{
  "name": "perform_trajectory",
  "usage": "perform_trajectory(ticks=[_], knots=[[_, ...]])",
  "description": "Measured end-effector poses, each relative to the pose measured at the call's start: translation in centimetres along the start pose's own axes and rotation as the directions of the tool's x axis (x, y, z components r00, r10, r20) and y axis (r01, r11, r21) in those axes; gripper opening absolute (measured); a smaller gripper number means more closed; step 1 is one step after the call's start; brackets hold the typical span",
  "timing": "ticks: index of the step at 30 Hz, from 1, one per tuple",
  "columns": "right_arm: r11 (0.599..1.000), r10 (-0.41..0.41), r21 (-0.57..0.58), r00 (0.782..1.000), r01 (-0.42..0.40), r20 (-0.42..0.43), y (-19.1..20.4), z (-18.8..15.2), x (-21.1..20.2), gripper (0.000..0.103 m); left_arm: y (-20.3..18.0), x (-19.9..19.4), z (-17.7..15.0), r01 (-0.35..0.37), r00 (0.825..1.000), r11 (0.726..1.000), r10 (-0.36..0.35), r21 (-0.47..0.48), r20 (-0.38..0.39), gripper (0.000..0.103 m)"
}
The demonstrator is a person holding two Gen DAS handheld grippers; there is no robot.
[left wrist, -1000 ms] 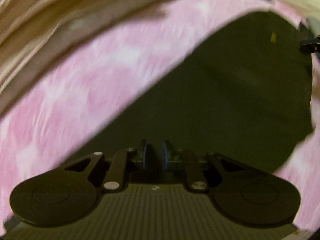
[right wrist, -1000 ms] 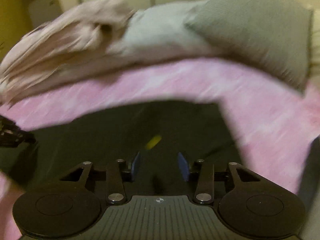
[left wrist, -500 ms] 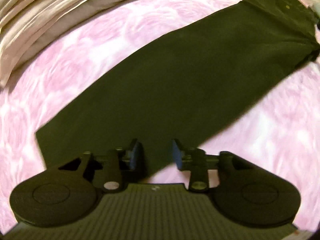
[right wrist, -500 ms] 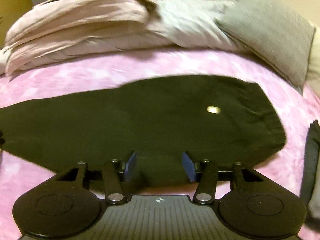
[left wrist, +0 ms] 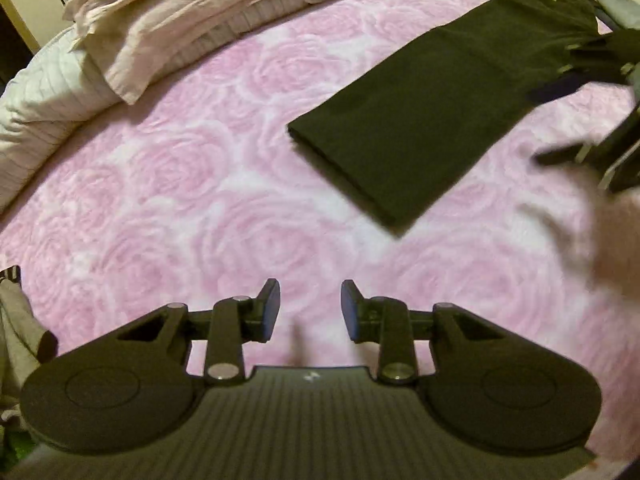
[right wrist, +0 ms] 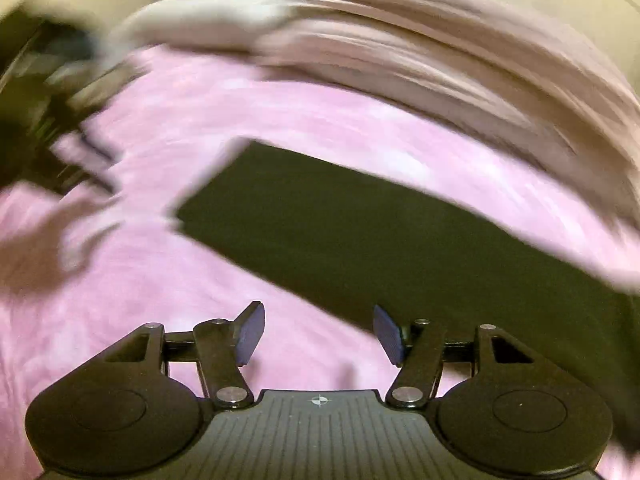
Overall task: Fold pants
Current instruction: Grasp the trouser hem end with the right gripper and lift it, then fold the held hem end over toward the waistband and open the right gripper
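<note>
left wrist view: the left tongs hang over the pink rose-patterned bed cover, jaws apart with nothing between them, having just closed a little. the dark pants lie flat in a long folded strip up and to the right, well apart from the tongs. pale bedding is heaped at the top left.

right wrist view: heavily blurred. the right tongs stand wide and empty, jaws having just been opening, at the near edge of the pants.
</note>
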State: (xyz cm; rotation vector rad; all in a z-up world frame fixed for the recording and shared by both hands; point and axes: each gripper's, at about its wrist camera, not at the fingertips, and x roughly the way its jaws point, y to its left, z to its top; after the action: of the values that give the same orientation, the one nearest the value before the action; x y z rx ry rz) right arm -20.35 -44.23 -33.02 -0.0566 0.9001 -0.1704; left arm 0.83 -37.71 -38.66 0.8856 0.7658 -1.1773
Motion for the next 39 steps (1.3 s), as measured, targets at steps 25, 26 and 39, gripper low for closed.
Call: perform_trajectory(ticks=[25,26,39], knots=[[0.96,-0.043,-0.27,0.991,0.076,0.126,6.8,6.7,7.0,0.018,3.1,-0.7,0.7,0.022,0.996,1.0,-0.022,0.008,0.089,0.034],[0.977,-0.022,-0.205,0.99,0.05,0.139,5.6,7.2,6.0,0.017,2.9,-0.8,1.5,0.02,0.995,1.0,-0.022,0.02,0.094,0.034],[0.605,-0.336,0.796,0.905,-0.006,0.262,-25.9,-2.6,-8.0,0.016,-6.0,-0.5,16.7,0.086,0.985,0.97,-0.117,0.227,0.126,0.042]])
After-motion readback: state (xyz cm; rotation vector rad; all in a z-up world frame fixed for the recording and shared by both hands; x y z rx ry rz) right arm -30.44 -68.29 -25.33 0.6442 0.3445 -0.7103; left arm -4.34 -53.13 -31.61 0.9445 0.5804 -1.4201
